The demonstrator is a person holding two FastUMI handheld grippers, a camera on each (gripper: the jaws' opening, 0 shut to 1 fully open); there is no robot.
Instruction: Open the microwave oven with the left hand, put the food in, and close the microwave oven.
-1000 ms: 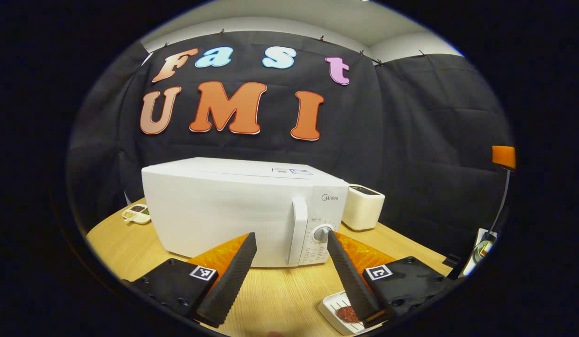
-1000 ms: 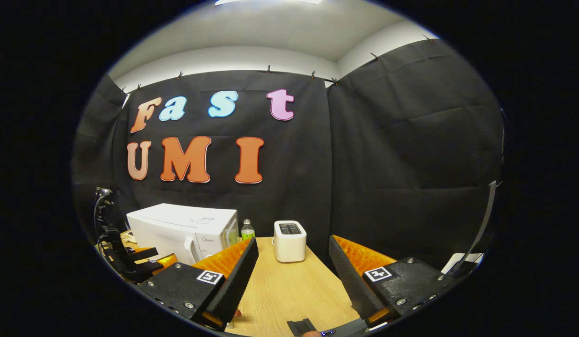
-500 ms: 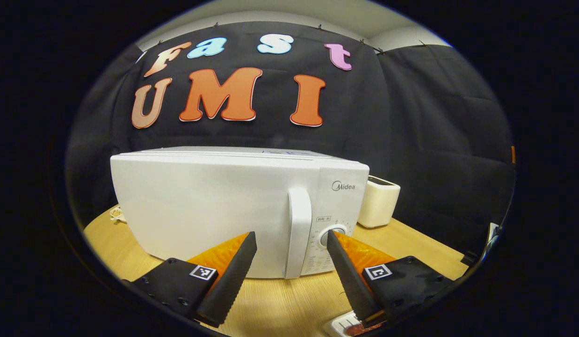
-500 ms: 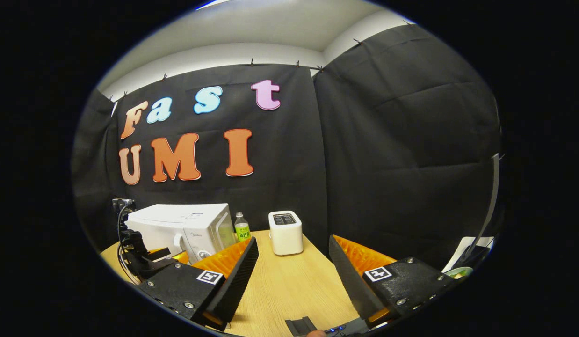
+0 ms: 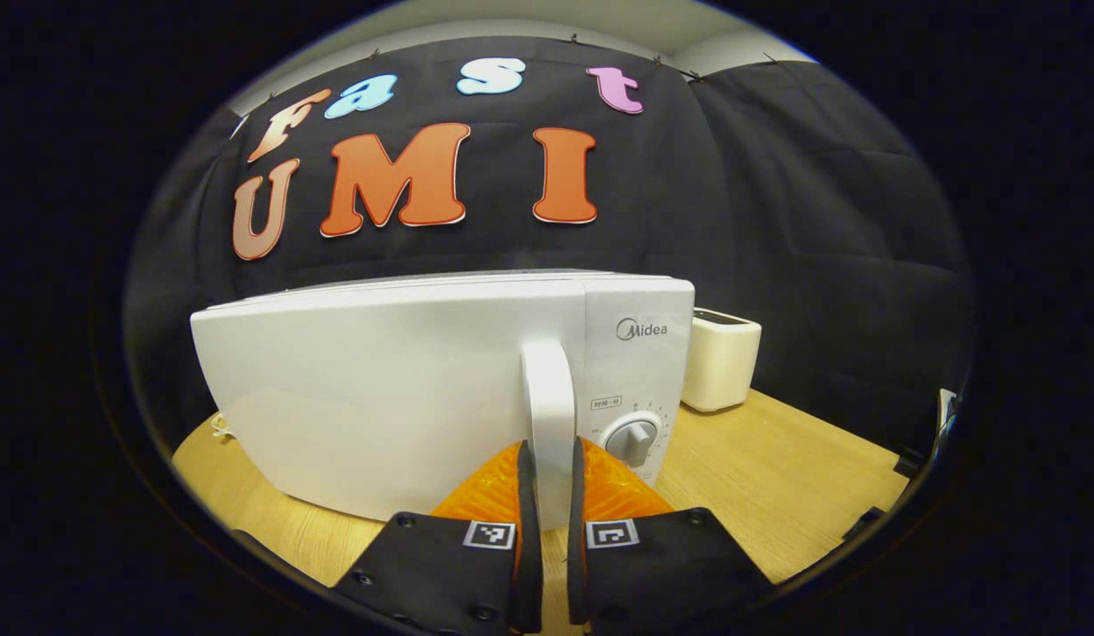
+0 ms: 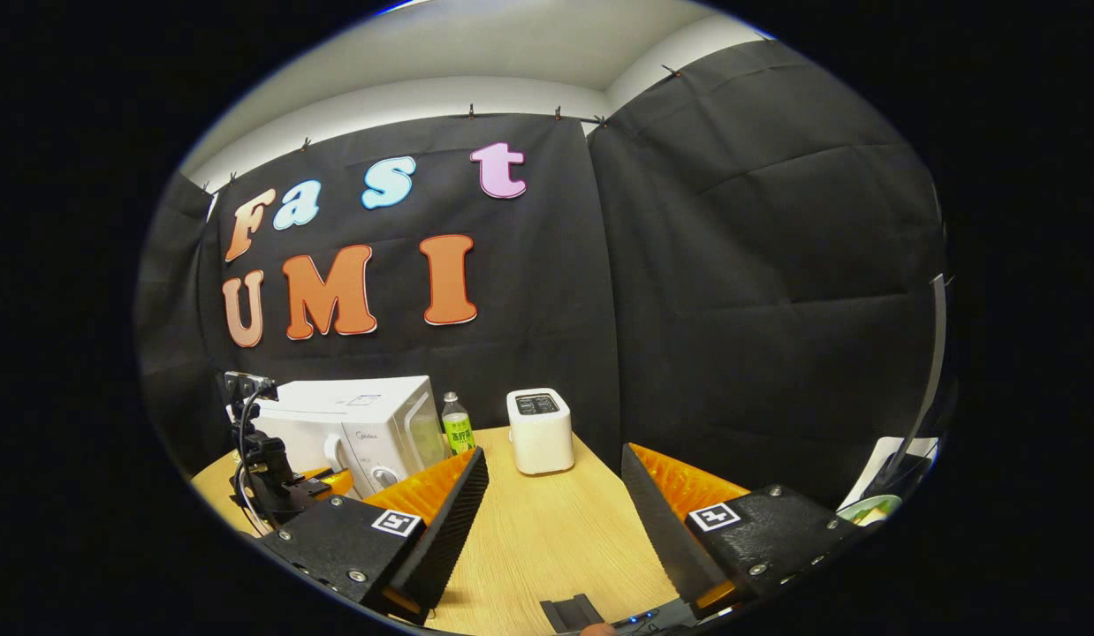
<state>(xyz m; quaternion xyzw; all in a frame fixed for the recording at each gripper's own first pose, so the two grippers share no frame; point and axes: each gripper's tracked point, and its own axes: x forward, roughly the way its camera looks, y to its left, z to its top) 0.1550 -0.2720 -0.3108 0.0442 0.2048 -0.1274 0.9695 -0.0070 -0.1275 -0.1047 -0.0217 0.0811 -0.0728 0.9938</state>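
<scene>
The left tongs (image 5: 547, 495) are closed down on the microwave's door handle (image 5: 548, 397), one finger on each side of the upright white bar, near its lower end. That grip makes sense: the handle stands at the door's free edge, next to the control dial (image 5: 631, 437), so a pull from here should swing the door open. The microwave (image 5: 397, 389) sits straight ahead of these tongs on the desk (image 5: 777, 468), door not yet open. A white toaster (image 5: 722, 358) stands beyond and to the right of the tongs.

The right tongs (image 6: 547, 521) hang wide open and hold nothing, above bare desk, with the toaster ahead of them and a green-labelled bottle (image 6: 459, 430) just left of that. Far to their left the left tongs (image 6: 322, 484) are seen at the microwave's front. The right hand seems to wait back so that it stays clear of the door's swing. The food cannot be made out in either view at this moment.

Half a second ago the left tongs were spread wide with the handle between them and a tray of food at their lower right edge; they have since moved in and clamped. The right tongs have barely shifted.
</scene>
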